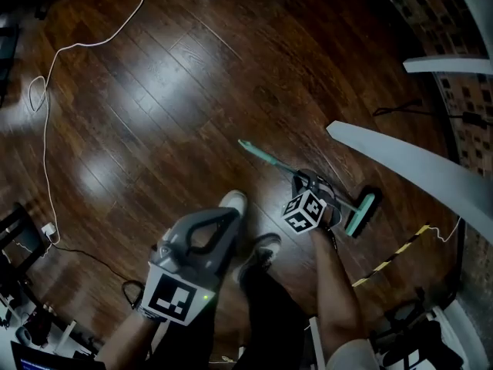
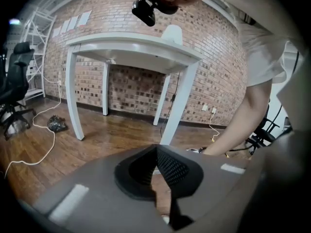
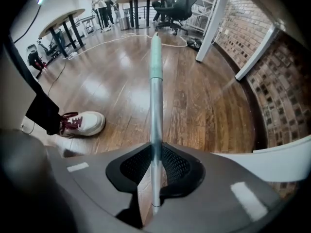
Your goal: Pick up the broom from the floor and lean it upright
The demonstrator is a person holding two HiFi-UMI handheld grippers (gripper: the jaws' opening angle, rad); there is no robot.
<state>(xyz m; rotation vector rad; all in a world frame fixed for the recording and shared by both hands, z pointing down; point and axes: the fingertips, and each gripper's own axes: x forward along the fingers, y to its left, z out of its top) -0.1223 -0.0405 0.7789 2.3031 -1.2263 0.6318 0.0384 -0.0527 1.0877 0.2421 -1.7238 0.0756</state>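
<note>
the broom (image 1: 266, 157) sat low over the dark wooden floor (image 1: 154, 91), not yet upright, its teal brush head (image 1: 360, 213) towards the curved white table edge (image 1: 416, 164) and its teal-tipped handle slanting away from it. the right gripper (image 1: 306, 195) had its jaws closed on the metal shaft close to the head, pads pressed on either side of it. the left gripper (image 1: 223, 220) hung near the person's sneaker (image 1: 233, 203), well apart from the broom, jaws brought together with nothing between them. the step in hand looked like the pick-up itself; the leaning was not yet begun. the next move would likely call for swinging the handle up while the head goes down to the floor, perhaps with the left gripper taking the shaft higher up, then resting it on a wall or table leg. the head view did not settle whether the brush head was off the floor. the right gripper view showed the shaft (image 3: 155, 91) running straight out from the pads towards distant office chairs (image 3: 177, 4). only the left gripper view showed a white table (image 2: 131, 45) before a brick wall (image 2: 214, 57), a likely place to lean it.
</note>
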